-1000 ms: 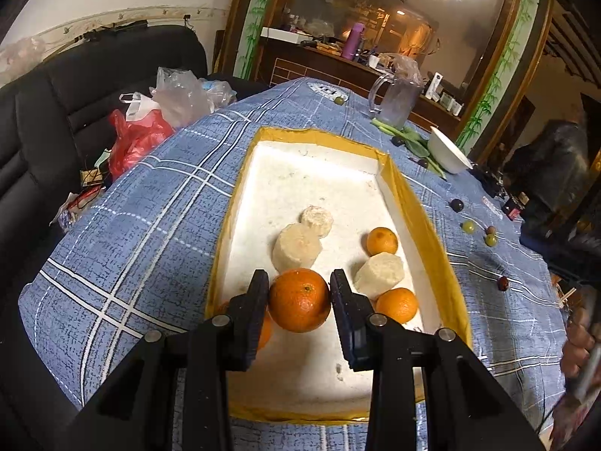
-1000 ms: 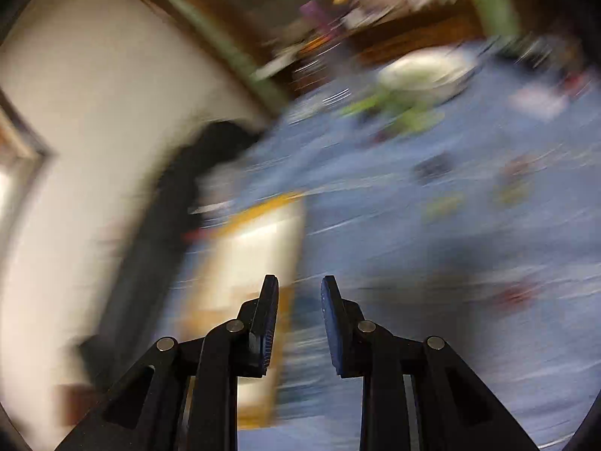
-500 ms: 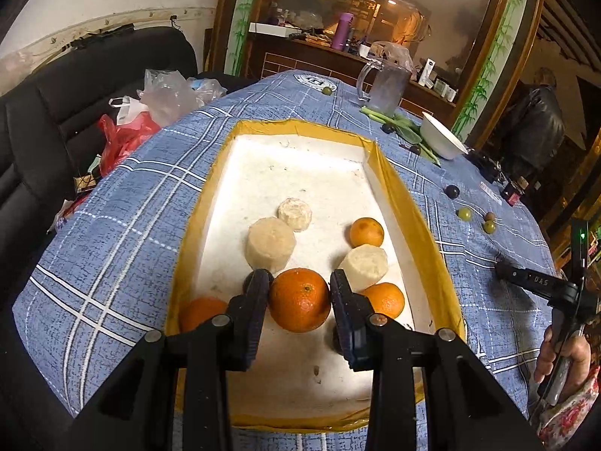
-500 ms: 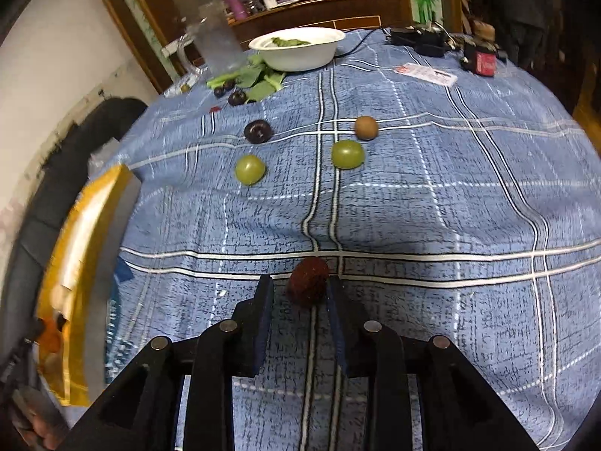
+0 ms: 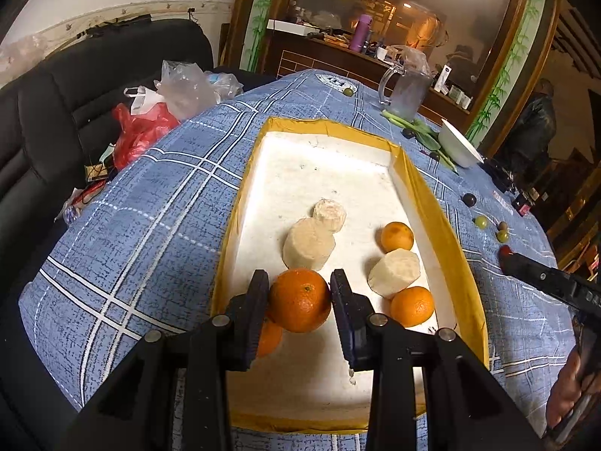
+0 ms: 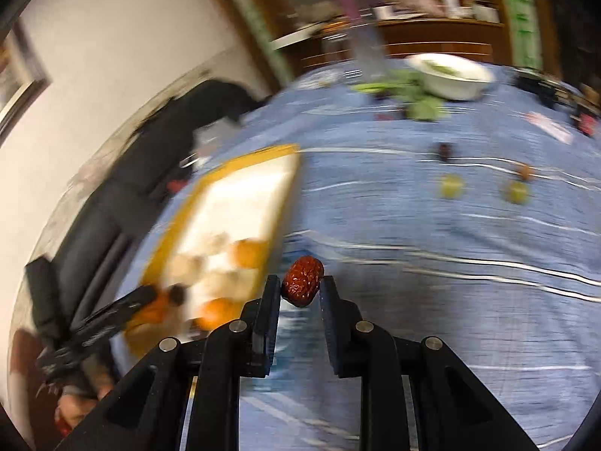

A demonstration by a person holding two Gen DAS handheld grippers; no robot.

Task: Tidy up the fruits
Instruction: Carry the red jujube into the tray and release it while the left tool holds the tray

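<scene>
Slippage is the main risk: the right tool (image 6: 300,287) pinches a wrinkled red jujube (image 6: 302,281) only at its fingertips, above the counter (image 6: 450,300) just beside the yellow-rimmed tray (image 5: 443,225), and the blurred view suggests fast travel. The left tool (image 5: 300,300) clamps a glossy, round orange (image 5: 299,299) low over the tray, crowding a second orange (image 5: 268,336).

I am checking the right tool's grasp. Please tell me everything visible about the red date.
The red date is small, oval, dark red-brown, with wrinkled glossy skin. It sits tilted between the fingertips of the right tool, which pinch it from both sides. It looks held above the blue checked tablecloth, beside the yellow-rimmed tray.
</scene>
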